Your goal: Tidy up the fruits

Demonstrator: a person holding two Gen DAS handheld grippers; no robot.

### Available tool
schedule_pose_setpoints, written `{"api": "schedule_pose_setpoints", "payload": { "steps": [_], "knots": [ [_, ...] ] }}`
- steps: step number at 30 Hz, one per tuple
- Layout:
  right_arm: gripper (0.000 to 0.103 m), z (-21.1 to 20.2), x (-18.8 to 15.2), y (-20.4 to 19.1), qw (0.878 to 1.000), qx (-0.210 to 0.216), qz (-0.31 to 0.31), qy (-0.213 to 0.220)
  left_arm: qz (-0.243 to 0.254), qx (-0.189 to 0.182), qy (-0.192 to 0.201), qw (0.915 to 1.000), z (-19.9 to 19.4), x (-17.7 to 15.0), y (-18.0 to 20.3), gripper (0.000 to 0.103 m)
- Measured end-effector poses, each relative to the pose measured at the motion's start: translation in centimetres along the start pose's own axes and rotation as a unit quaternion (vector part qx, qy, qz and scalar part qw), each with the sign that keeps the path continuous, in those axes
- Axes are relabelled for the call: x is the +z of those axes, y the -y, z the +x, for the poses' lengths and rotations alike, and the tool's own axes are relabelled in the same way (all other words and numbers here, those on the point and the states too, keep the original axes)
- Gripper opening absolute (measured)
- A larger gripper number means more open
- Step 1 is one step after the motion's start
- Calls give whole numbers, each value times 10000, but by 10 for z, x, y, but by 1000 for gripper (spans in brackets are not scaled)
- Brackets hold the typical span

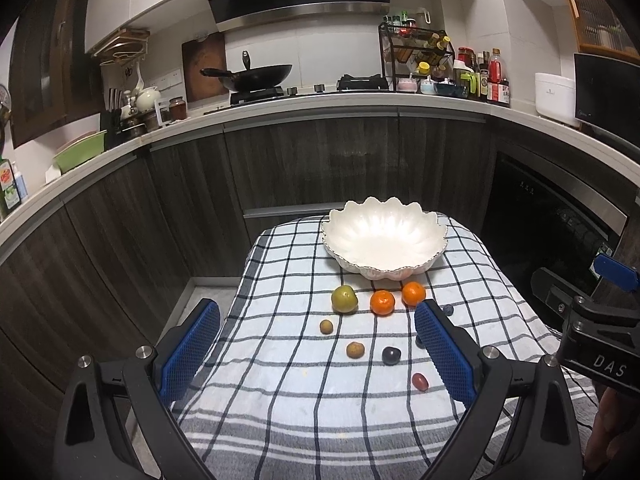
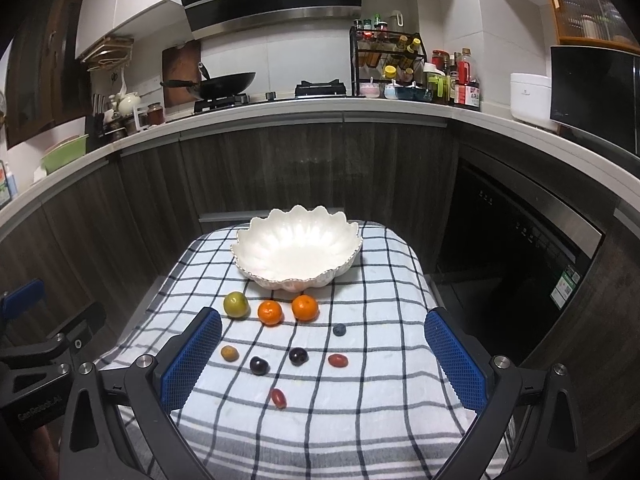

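Note:
A white scalloped bowl (image 1: 383, 240) (image 2: 296, 250) stands empty at the far end of a checked cloth (image 1: 304, 400) (image 2: 320, 420). In front of it lie a green fruit (image 1: 344, 299) (image 2: 236, 304) and two oranges (image 1: 382, 302) (image 2: 270, 312). Nearer lie small fruits: brown ones (image 1: 355, 350) (image 2: 229, 353), dark plums (image 1: 390, 355) (image 2: 298, 356), red ones (image 1: 420, 381) (image 2: 279, 397) and a blueberry (image 2: 339, 330). My left gripper (image 1: 318, 344) and right gripper (image 2: 323, 356) both hover open above the cloth's near part, holding nothing.
The cloth covers a small table in front of dark kitchen cabinets (image 1: 320, 160). A counter behind carries a wok (image 1: 256, 76), a spice rack (image 1: 416, 56) and bottles. A dark oven door (image 2: 520, 248) sits to the right. The right gripper's body (image 1: 592, 328) shows at the left view's right edge.

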State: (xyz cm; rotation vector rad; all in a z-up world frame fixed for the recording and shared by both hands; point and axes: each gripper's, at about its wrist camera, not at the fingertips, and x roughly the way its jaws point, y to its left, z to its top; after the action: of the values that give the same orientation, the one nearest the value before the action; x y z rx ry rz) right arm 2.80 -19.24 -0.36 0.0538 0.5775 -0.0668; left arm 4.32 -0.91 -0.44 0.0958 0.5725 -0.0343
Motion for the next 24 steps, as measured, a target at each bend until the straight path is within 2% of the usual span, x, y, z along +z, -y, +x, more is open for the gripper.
{"api": "schedule_pose_setpoints", "payload": {
  "steps": [13,24],
  "knots": [
    [103,62,3,-1,9987,2,-23,-517,123,-168,-483,9986,63,-1,7,99],
    [102,108,-4,-2,9960,4,-55,-894,330,-342,-858,9952,108,-13,16,89]
  ]
}}
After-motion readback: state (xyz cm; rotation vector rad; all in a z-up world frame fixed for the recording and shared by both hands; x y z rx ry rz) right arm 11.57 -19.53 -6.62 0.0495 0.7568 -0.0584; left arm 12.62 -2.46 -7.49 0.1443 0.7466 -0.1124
